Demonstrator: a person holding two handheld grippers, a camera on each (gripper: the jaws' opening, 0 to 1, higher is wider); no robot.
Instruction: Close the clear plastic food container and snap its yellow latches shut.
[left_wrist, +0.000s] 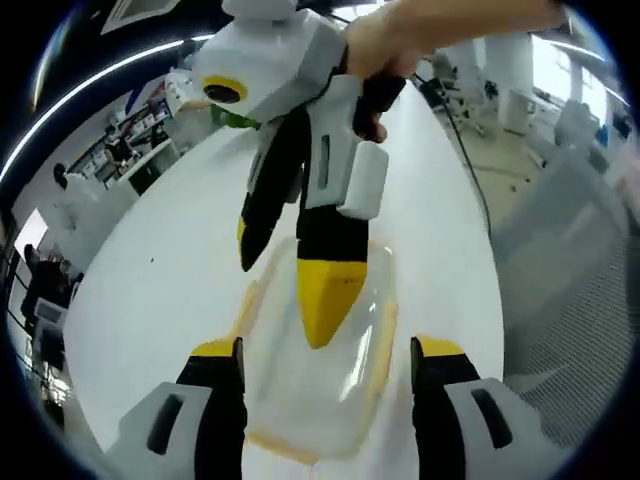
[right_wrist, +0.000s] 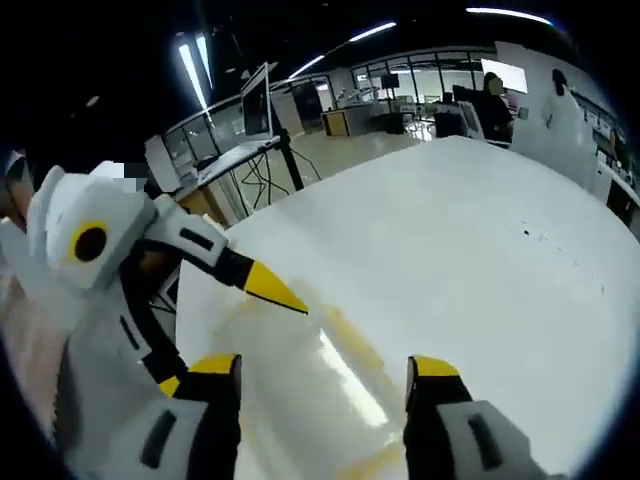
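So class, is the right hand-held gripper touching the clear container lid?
Touching. In the left gripper view, the right hand-held gripper rests its yellow tip on the lid.

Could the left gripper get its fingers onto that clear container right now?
Probably yes: the clear container lies right between the left gripper's open fingers, though the right gripper pressing its lid crowds the middle.

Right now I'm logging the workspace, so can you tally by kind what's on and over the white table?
Clear food containers: 1
Grippers: 2, left gripper with jaws spread either side of the container, right gripper with its yellow tips down over the container
White tables: 1
Total: 4
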